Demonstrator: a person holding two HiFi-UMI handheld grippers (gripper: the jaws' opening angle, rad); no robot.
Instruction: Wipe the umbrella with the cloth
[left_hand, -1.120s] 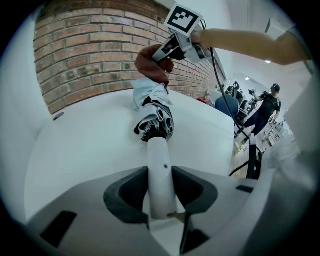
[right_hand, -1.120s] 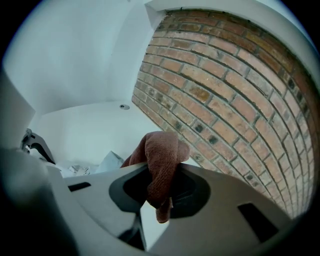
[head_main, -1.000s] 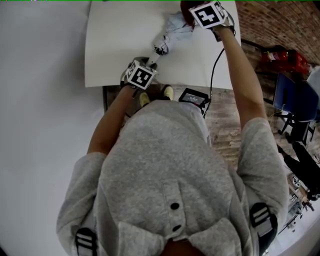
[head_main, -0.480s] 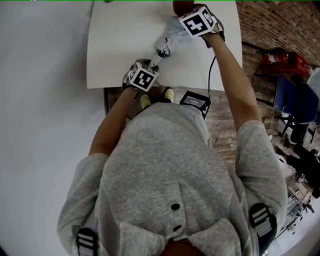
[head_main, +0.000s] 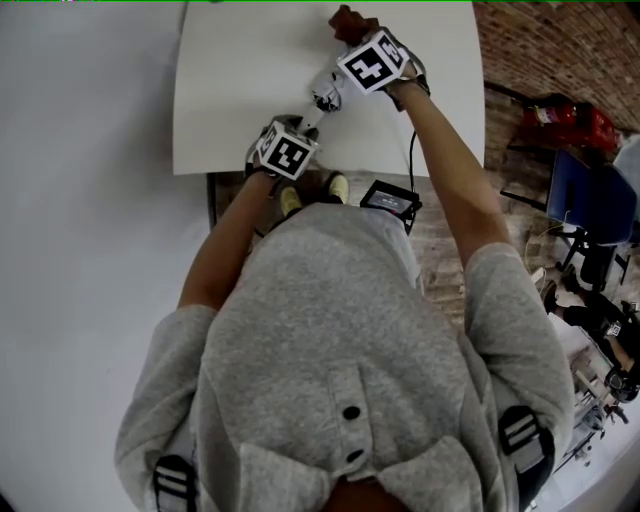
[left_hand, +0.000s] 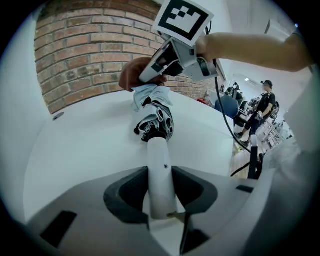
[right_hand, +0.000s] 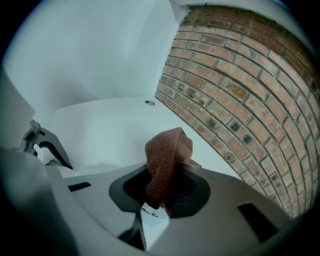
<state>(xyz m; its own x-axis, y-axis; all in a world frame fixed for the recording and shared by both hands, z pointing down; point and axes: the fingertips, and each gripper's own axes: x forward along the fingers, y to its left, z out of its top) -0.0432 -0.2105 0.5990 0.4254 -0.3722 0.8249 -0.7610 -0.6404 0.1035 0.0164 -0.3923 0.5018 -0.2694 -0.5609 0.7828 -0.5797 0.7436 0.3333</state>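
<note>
A folded umbrella (head_main: 325, 95) with a white handle (left_hand: 159, 175) lies on the white table (head_main: 230, 90). My left gripper (head_main: 303, 128) is shut on the handle, which shows between the two jaws of my left gripper (left_hand: 160, 186) in the left gripper view. The bunched light-and-dark canopy (left_hand: 156, 117) lies just beyond. My right gripper (head_main: 350, 38) is shut on a reddish-brown cloth (right_hand: 167, 160) and holds it over the canopy's far part. The same cloth (left_hand: 132, 75) sits under the right gripper (left_hand: 167, 62), against the fabric.
The table's near edge (head_main: 300, 172) runs just below my left gripper. A black device (head_main: 388, 197) lies on the brick floor by the person's feet. Red gear (head_main: 570, 115) and chairs stand at the right. A brick wall (right_hand: 240, 100) rises behind the table.
My right gripper has come down and toward the left gripper along the umbrella, carrying the cloth. The left gripper and the handle have stayed put.
</note>
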